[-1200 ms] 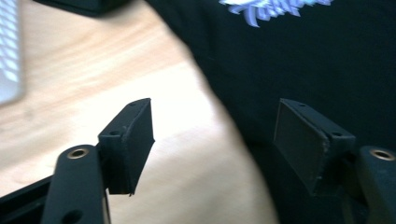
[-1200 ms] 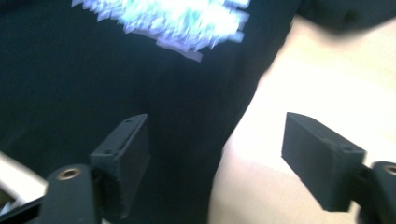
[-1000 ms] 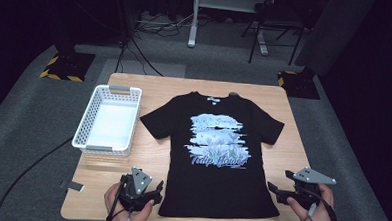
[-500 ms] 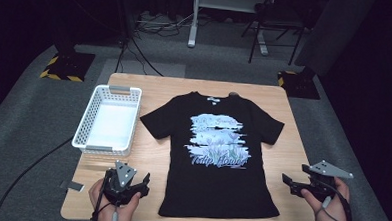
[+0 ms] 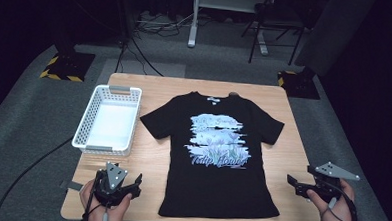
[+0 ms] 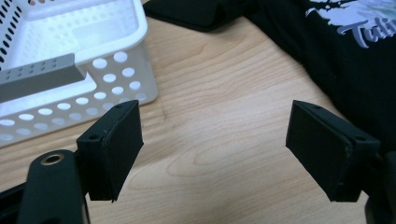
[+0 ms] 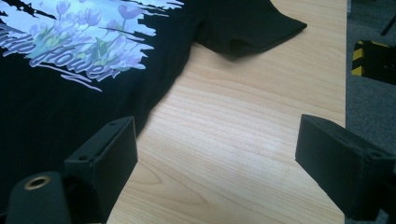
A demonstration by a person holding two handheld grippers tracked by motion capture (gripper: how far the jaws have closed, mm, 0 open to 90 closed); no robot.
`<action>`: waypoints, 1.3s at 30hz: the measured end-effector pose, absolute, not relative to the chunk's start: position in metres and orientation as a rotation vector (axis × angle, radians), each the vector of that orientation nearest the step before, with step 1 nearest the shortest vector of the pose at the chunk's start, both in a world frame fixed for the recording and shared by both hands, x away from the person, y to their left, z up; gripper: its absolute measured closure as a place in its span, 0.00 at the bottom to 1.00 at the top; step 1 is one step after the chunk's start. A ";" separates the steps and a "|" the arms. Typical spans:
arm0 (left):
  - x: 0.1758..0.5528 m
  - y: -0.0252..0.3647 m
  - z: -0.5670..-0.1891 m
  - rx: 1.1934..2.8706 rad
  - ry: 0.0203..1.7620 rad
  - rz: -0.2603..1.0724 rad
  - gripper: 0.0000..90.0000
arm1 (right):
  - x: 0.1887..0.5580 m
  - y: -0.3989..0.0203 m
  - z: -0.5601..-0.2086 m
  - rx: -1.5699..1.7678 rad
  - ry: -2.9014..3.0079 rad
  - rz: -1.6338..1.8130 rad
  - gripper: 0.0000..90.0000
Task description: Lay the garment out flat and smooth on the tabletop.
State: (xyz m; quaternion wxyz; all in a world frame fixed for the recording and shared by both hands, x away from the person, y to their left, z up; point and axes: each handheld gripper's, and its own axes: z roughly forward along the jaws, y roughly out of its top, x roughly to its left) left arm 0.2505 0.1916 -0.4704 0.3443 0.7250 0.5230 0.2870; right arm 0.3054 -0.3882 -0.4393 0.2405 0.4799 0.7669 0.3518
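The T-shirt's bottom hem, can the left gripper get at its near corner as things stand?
Probably yes. The left gripper is open with nothing between its fingers, and bare table lies between it and the T-shirt. The white basket sits off to the other side.

Black T-shirt [image 5: 217, 156] of soft matt cloth, with a slightly shiny pale blue and lilac print. Bench [image 5: 152, 158] of light wood, smooth, satin finish with fine grain; white basket [image 5: 85, 130] of glossy perforated plastic with matt grey handle strips. Fingers [image 6: 112, 144] of the left gripper [image 6: 210, 144] of matt black, faintly rubbery plastic; floor [image 5: 28, 113] of rough grey carpet.
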 end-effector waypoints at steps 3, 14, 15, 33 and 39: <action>0.249 0.197 -0.474 1.883 1.365 0.747 0.21 | 0.306 -0.392 -0.441 1.310 2.097 0.953 0.15; 0.247 0.218 -0.484 1.892 1.393 0.749 0.19 | 0.311 -0.407 -0.453 1.283 2.107 0.967 0.12; 0.247 0.220 -0.486 1.894 1.396 0.747 0.19 | 0.312 -0.410 -0.455 1.288 2.108 0.965 0.12; 0.259 0.243 -0.508 1.989 1.443 0.611 0.16 | 0.316 -0.430 -0.487 1.312 2.184 0.919 0.11; 0.261 0.248 -0.514 1.948 1.432 0.587 0.13 | 0.318 -0.431 -0.498 1.322 2.233 0.885 0.10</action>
